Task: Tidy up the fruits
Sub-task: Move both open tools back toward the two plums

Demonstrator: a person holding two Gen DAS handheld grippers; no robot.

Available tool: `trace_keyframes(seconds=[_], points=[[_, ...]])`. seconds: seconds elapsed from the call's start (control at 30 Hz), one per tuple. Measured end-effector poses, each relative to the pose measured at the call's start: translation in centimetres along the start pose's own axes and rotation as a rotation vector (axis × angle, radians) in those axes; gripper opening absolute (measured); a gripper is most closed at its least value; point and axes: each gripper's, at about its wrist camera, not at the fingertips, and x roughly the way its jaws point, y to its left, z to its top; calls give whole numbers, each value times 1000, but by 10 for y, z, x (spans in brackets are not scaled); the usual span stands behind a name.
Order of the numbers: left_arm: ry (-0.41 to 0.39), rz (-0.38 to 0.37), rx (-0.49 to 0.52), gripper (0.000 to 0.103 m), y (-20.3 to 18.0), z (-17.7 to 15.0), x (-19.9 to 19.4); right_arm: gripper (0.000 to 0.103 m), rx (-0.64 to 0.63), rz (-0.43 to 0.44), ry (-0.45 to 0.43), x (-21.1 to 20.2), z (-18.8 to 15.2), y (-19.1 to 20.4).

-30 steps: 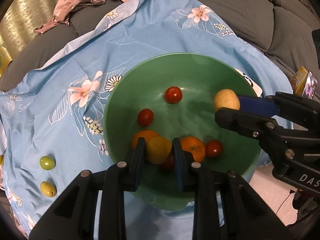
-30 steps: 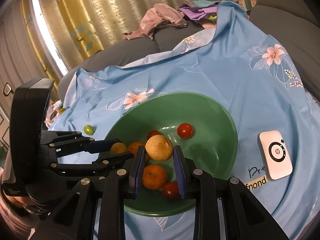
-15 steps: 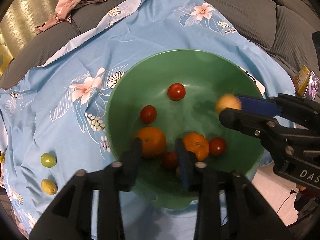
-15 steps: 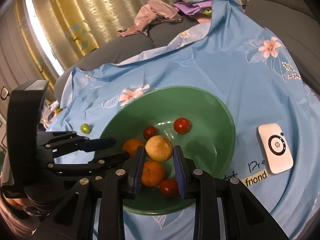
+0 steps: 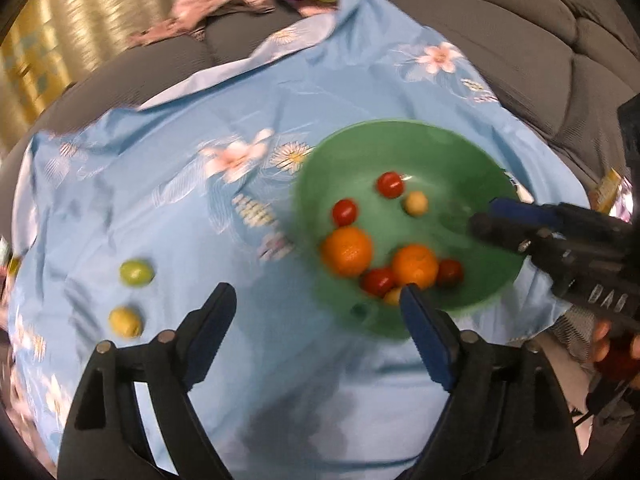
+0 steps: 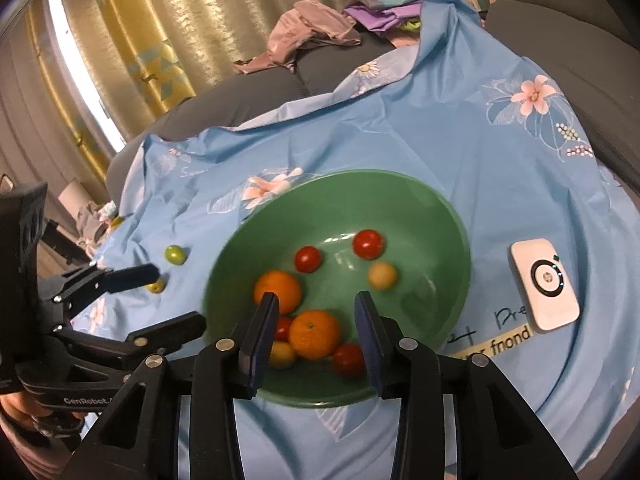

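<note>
My left hand-held gripper (image 5: pixel 316 312) is opening wide, nothing between its jaws. My right hand-held gripper (image 6: pixel 316 320) is opening too, holding nothing. Beyond, at frame centre, the round green bowl (image 6: pixel 440 216) holds oranges, tomatoes and a small round yellow fruit (image 6: pixel 383 275).

Blue floral cloth (image 6: pixel 420 128) draped over grey sofa (image 6: pixel 580 40). White HP device (image 6: pixel 545 285) lies flat on cloth, right side. Crumpled clothes (image 6: pixel 316 36) piled at back. Gold curtains (image 6: pixel 132 32) behind.
</note>
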Motion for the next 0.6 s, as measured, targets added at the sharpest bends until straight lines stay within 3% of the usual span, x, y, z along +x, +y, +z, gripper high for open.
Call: trace_keyframes(seconds=[0.37, 0.6], points=[[44, 97, -285, 87, 79, -74, -29, 44, -107, 62, 5, -11, -5, 51], [29, 100, -355, 87, 103, -109, -44, 44, -178, 85, 30, -6, -10, 88]])
